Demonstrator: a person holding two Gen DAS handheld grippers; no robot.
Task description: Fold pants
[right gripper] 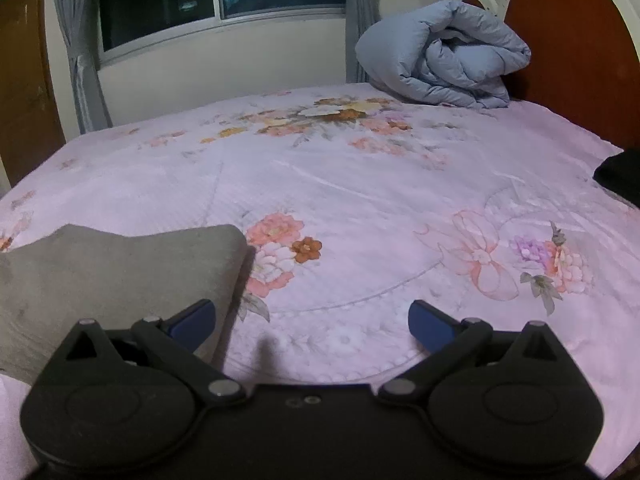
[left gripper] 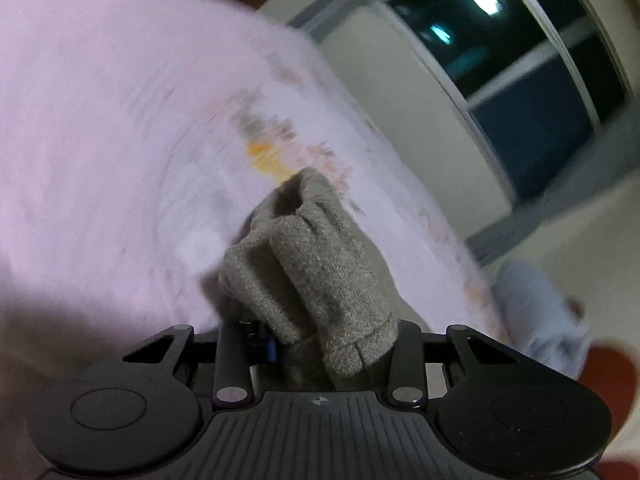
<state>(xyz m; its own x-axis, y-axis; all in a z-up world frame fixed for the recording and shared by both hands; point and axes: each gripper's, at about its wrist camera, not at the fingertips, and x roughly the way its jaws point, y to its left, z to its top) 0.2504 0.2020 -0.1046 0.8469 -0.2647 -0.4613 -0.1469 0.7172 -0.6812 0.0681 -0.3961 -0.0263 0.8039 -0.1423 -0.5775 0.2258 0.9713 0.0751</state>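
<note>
Grey knit fabric fills the mouth of the left tongs (left gripper: 320, 340): a bunched fold of the pants (left gripper: 316, 272) stands up between the narrowed jaws, which look clamped on it, though the pads themselves are hidden under the cloth. In that view the gathered cloth runs straight away from the tongs, toward the blurred pink sheet beyond.

From the right wrist camera the right tongs (right gripper: 312, 320) stand wide apart with nothing between their blue pads (right gripper: 430, 326). The pants (right gripper: 116, 272) lie to their left, a flat grey panel on the bed whose near corner reaches the left pad or passes just under it; which, I cannot tell. The panel's long axis seems to run leftward and out of view, so its full length cannot be judged. The left hand therefore has the garment, and the right would need to shift left to take an edge of it, my guess being that a fold wants both hands on the cloth.

Beneath everything is the bed (right gripper: 380, 184), covered by a pale pink sheet printed with flowers. Farther back a rolled blue duvet (right gripper: 444, 56) sits against the reddish-brown headboard (right gripper: 568, 52). Behind that, a dark window (right gripper: 216, 0) with grey curtains (right gripper: 76, 48) is set in a cream wall.
</note>
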